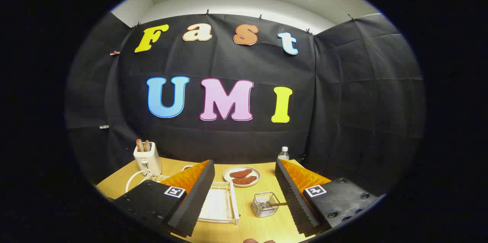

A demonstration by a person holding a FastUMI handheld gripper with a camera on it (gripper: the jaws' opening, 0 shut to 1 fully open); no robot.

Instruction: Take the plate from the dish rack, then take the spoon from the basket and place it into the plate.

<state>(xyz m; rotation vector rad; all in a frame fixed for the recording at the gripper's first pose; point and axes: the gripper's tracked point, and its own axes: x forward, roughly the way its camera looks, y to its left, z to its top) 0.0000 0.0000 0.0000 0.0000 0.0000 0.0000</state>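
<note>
Black cloth backed the wooden bench (259,227). The gripper (244,193) was held wide open and empty above the dish rack (219,205). No step seemed begun; a descent towards the rack was judged next.

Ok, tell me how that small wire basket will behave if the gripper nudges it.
The wire basket looks light and open-meshed, so it would probably slide on the smooth table. The spoon handle overhangs and may shift. The gripper is open, above it.

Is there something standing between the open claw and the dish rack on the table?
Nothing visible does. The claw is open and holds nothing, and the white dish rack lies just ahead, low between its fingers. The wire basket sits beside the rack, and the plate with food lies beyond it.
</note>
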